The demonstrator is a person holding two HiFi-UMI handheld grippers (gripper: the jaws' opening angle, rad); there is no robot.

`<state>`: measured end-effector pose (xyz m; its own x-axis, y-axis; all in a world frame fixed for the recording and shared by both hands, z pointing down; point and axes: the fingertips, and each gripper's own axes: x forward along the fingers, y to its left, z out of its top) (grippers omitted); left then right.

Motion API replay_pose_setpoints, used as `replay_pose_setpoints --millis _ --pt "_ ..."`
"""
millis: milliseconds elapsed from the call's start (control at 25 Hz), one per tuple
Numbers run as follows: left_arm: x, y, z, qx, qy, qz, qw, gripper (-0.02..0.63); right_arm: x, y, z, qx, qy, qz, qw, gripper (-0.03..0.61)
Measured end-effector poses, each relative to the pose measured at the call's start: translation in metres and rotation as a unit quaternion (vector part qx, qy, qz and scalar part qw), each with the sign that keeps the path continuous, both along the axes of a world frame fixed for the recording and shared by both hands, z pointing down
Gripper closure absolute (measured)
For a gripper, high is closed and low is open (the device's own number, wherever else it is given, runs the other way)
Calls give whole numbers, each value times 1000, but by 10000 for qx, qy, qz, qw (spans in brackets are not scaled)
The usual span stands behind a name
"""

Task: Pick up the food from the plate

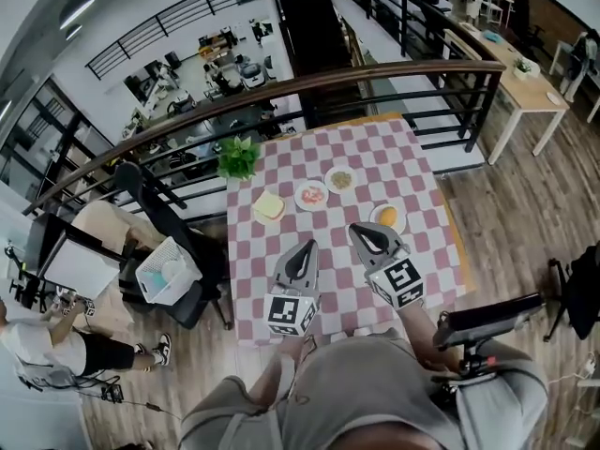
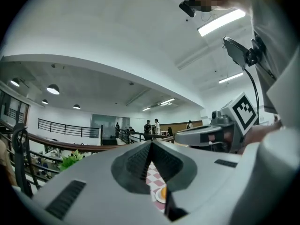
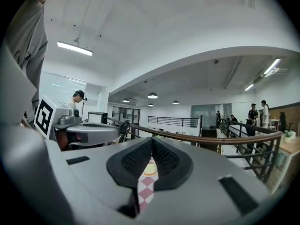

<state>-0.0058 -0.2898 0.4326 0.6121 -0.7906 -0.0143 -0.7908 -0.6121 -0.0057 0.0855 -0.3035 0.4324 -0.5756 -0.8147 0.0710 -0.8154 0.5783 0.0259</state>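
Several plates stand on the pink-and-white checked table [image 1: 412,172]: a yellow slice [image 1: 269,205], red food [image 1: 311,194], pale bits [image 1: 341,178] and an orange piece [image 1: 387,217]. My left gripper [image 1: 308,246] hovers over the table's near half, shut, with nothing in it. My right gripper [image 1: 357,229] is beside it, just short of the orange piece's plate, shut and empty. In the left gripper view the shut gripper [image 2: 151,144] shows an orange-topped plate [image 2: 161,193] below its pads. In the right gripper view the gripper [image 3: 152,142] frames a plate with pale yellow food [image 3: 150,171].
A green potted plant [image 1: 239,157] sits at the table's far left corner. A curved railing [image 1: 375,73] runs behind the table. A black chair [image 1: 173,223] and a white basket [image 1: 167,272] stand to the left; a black stand [image 1: 487,322] is at my right.
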Motion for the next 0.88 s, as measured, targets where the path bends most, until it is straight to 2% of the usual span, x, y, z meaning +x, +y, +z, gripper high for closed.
replay_pose_setpoints --millis 120,240,360,640,680,720,760,880 --pt "-14 -3 6 -84 50 -144 9998 603 1 -4 -11 135 -150 96 9998 565" --pt "-26 -4 21 -336 127 -331 9988 603 8 -4 -15 203 -152 245 9994 565" --pt "-29 -6 31 -471 173 -354 9981 603 16 -2 -14 196 -190 334 9991 565" --pt "-3 -11 17 -115 -7 105 9999 603 34 3 -17 318 -199 584 9976 561" --pt "-1 -11 16 -95 -12 133 9999 603 36 1 -14 197 -213 630 9976 506" --pt "0 -11 16 -90 -10 150 9998 603 37 -3 -7 -7 -193 681 9975 241" --pt "1 -11 16 -97 -5 157 9998 603 39 -8 0 -192 -132 751 9969 213" --pt "-1 -9 20 -180 -12 148 9997 603 47 -14 7 -305 37 958 9949 213"
